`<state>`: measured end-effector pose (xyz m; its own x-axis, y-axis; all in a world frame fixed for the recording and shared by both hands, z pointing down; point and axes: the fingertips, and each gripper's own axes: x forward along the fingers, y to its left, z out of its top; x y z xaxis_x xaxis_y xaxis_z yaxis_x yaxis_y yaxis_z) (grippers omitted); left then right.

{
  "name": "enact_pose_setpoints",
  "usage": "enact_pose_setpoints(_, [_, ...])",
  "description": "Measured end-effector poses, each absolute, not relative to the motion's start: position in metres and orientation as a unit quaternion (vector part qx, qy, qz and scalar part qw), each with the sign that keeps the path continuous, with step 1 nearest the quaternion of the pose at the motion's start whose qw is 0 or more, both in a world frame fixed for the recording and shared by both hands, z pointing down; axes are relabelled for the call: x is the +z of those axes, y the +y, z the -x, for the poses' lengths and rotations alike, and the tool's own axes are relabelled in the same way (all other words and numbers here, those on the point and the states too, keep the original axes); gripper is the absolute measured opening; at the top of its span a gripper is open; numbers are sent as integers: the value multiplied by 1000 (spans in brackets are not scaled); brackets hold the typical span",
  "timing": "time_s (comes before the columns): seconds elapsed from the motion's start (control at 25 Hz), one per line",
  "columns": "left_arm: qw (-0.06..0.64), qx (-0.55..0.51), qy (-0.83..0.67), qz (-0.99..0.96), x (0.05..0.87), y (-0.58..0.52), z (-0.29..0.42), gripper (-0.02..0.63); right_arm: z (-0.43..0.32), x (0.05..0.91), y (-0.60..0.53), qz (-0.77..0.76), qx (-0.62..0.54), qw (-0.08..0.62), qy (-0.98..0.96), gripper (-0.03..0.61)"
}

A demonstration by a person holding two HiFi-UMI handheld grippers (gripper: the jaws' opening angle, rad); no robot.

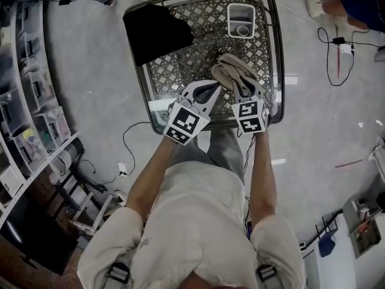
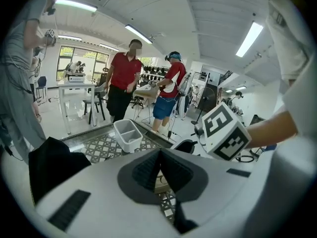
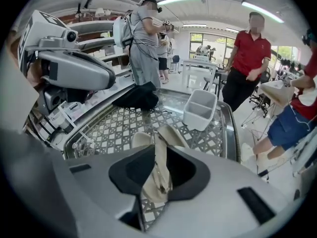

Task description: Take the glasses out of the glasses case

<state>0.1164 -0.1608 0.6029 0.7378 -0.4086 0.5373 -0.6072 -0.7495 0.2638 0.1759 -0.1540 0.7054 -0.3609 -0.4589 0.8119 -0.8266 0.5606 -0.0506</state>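
An open beige glasses case [image 1: 231,68] lies on the lattice-top table [image 1: 180,59], near its front edge. My right gripper [image 1: 240,84] points steeply down at the case's near end. In the right gripper view one beige flap of the case [image 3: 157,175] fills the narrow gap between the pads of that gripper [image 3: 158,150]. My left gripper [image 1: 216,85] hangs just left of the case with its tips together and nothing in them. Through the slit under the left gripper's tips [image 2: 159,155] a strip of the case [image 2: 161,182] shows. I cannot make out the glasses.
A black cloth [image 1: 156,32] lies at the table's far left and a white two-compartment bin [image 1: 241,20] stands at the far right. The table has a raised metal rim [image 1: 278,53]. People stand beyond the table [image 3: 250,58]. Cables run over the floor [image 1: 129,143].
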Motion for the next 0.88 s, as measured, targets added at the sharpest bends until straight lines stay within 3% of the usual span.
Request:
enact_pose_setpoints(0.16, [220,229,-281,-906,608,-162,-117,12,-172,719,-157,-392,236,405,-792,102])
enact_pose_setpoints(0.48, [225,228,-283,-904,615,-165,-116,12,-163,742,-157,-353,243,423,-798,216])
enact_pose_setpoints(0.88, [231,230,-283,-902,622,-162,-110,11,-163,766,-162,-353,248,439,-788,250])
